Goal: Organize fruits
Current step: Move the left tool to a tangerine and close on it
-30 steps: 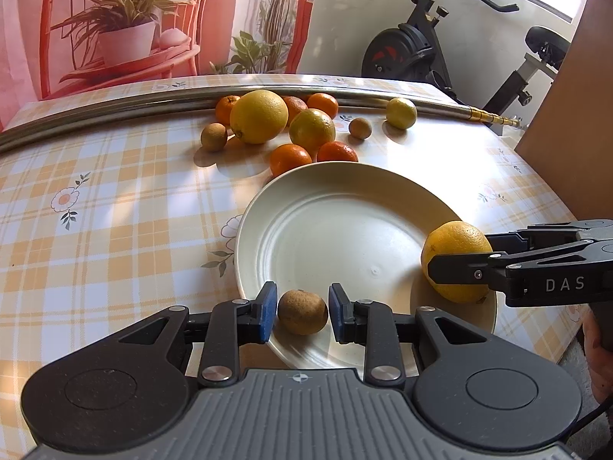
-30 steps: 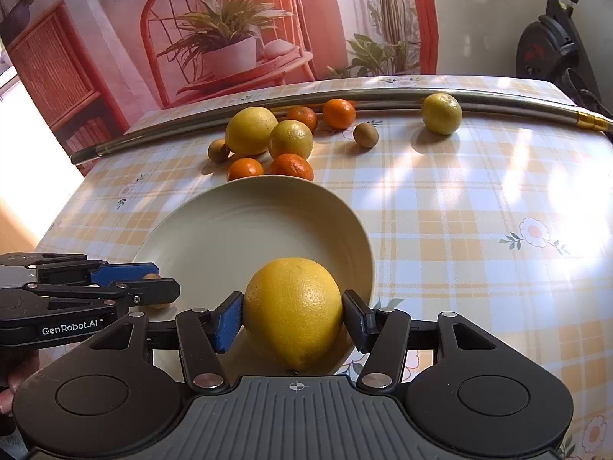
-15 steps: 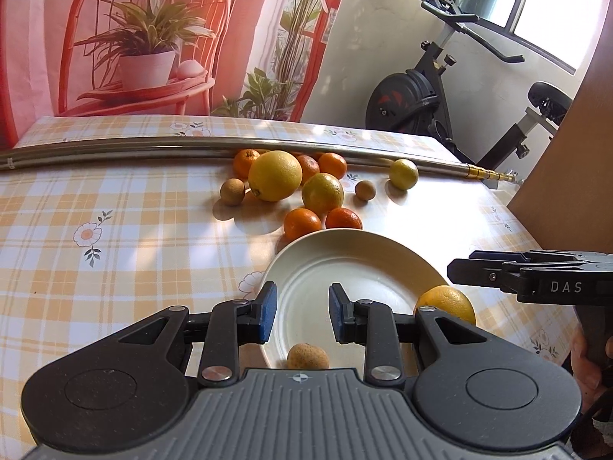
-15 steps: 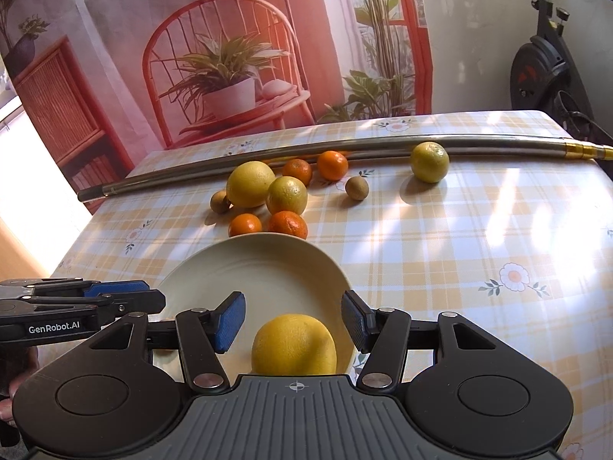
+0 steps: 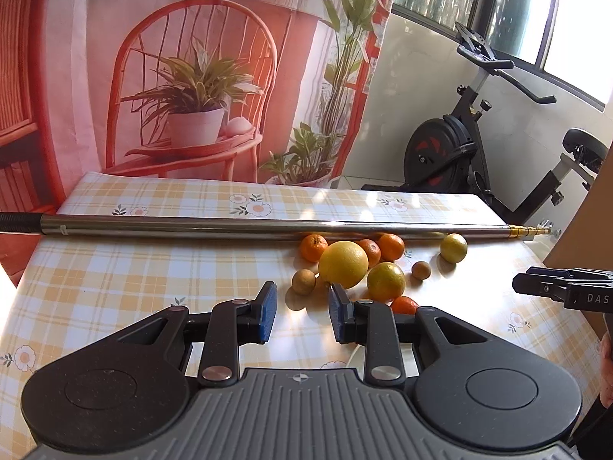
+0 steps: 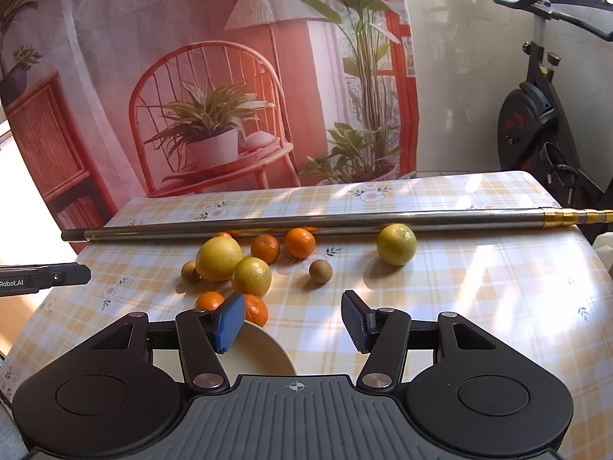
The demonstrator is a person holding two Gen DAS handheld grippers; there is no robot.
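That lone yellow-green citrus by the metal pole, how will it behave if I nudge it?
The citrus looks round and smooth, so it would probably roll freely. The pole behind should stop it going back. Toward the open tablecloth, nothing blocks it.

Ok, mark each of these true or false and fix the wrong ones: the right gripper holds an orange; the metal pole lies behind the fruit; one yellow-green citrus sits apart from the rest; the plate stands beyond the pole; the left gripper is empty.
1. The right gripper holds an orange. False: its jaws stand apart with nothing between them.
2. The metal pole lies behind the fruit. True.
3. One yellow-green citrus sits apart from the rest. True: it is to the right of the cluster around the large yellow fruit.
4. The plate stands beyond the pole. False: its rim shows on the near side, under the right gripper.
5. The left gripper is empty. True.
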